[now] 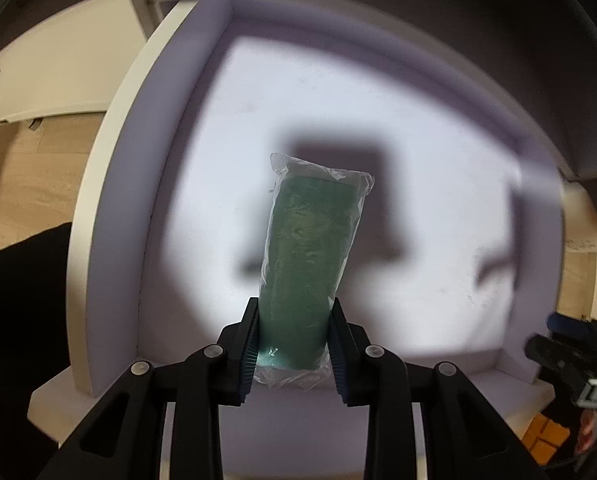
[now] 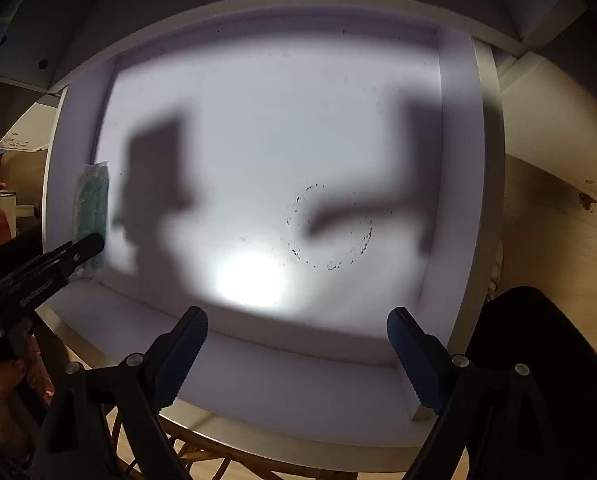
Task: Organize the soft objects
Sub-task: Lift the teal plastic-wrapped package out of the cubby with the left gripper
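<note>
A white box (image 1: 110, 184) fills the view ahead of both jaws. The left gripper (image 1: 294, 344) is clamped on a plastic-wrapped green sponge (image 1: 310, 240) jutting forward between them. The right gripper (image 2: 298, 344) gapes apart, holding nothing. Slick wrap might slip under squeeze.

Left gripper (image 1: 294, 344) jaws clamped tight on something, right gripper (image 2: 297, 344) jaws wide apart, empty.
</note>
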A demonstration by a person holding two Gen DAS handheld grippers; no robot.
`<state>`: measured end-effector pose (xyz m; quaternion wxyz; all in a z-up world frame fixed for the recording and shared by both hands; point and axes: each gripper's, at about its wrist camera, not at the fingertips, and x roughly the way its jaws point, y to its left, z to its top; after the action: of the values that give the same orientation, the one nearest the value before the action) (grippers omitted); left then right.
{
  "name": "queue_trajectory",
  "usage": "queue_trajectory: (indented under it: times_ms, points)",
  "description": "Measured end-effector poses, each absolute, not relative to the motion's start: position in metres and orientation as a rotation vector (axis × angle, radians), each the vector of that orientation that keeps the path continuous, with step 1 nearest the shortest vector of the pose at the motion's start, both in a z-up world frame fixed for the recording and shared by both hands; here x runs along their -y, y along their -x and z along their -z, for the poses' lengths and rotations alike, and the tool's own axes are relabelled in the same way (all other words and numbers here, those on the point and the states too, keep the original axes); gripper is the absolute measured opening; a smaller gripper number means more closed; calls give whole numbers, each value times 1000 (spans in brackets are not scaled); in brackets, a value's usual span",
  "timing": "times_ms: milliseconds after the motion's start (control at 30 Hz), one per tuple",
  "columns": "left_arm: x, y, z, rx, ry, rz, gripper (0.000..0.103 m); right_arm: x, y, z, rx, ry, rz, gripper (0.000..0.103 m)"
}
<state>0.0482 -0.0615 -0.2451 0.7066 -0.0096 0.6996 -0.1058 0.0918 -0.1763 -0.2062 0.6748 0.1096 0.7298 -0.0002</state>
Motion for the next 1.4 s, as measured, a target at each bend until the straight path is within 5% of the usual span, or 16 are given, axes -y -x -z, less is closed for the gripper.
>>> queue_trajectory:
  times_ms: [767, 1200, 1400]
  points:
    - [127, 6, 38, -1144, -154, 665, 30, 186, -90, 194, -1603, -150, 90, 93]
    - [91, -64, -97, -1038, -110, 734, 30, 186, -92, 189, -1577, -194, 68, 93]
    - [128, -98, -112, -1043, -221, 757, 30, 191, -92, 185, -1563, -226, 64, 93]
